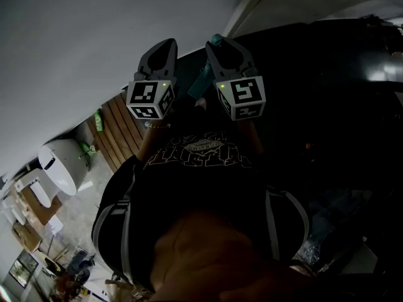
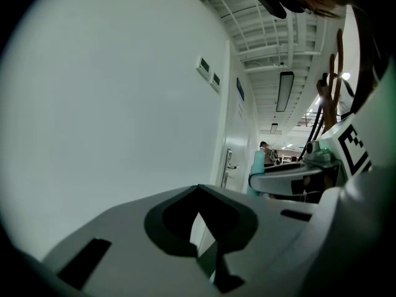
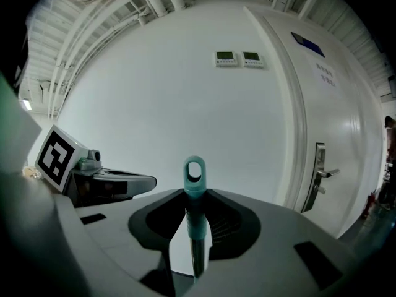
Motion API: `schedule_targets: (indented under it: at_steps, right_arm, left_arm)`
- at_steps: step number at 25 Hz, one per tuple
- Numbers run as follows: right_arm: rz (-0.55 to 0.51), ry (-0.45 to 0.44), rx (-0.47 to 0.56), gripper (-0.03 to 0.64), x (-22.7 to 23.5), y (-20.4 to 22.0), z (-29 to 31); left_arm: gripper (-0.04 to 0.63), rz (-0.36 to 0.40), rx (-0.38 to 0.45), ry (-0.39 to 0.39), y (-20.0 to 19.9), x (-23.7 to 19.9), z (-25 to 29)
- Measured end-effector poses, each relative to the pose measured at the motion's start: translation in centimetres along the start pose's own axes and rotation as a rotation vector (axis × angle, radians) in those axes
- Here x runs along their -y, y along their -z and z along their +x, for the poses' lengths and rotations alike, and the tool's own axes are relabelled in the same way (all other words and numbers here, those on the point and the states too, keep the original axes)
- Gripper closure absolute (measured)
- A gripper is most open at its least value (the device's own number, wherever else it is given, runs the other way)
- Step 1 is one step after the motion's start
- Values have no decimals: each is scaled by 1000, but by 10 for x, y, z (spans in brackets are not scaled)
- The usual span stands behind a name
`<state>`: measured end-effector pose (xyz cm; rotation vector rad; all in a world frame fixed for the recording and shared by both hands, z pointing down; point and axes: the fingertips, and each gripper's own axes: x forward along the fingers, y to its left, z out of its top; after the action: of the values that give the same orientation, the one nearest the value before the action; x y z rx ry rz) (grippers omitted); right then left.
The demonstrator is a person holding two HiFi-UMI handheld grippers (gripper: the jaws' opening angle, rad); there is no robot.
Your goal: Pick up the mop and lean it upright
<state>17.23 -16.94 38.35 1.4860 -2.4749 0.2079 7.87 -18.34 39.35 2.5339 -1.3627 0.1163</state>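
- Jaws of the right gripper (image 3: 196,198) are closed on the mop handle (image 3: 194,166), which sits in the slit between them. Its teal looped tip is seen just past the jaw tips.
- Jaws of the left gripper (image 2: 199,193) are set slightly apart, and nothing is seen in the thin slit between them.
- The handle's long axis is run along the right jaws, from behind them out past their tips. The mop is therefore judged to be lifted, tip toward the wall (image 3: 185,73).
- The wall is faced by both pairs of jaws and lies ahead of the tips, apart from them. A door (image 3: 322,166) is seen to the right of the right jaws.
- The left gripper is placed just beside the right one, on its left, but only the right one is on the handle.
- The mop head is shown in no view. The shaft behind the grip is cut off by the jaws and lost in the dark head view, so its footing cannot be told.
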Motion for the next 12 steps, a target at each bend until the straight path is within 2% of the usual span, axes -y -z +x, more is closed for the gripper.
schedule_targets:
  at_steps: [12]
  right_arm:
    - [65,153,-1,505,40,4,-6]
  left_arm:
    - [557,44,-25,104,-8,7,22]
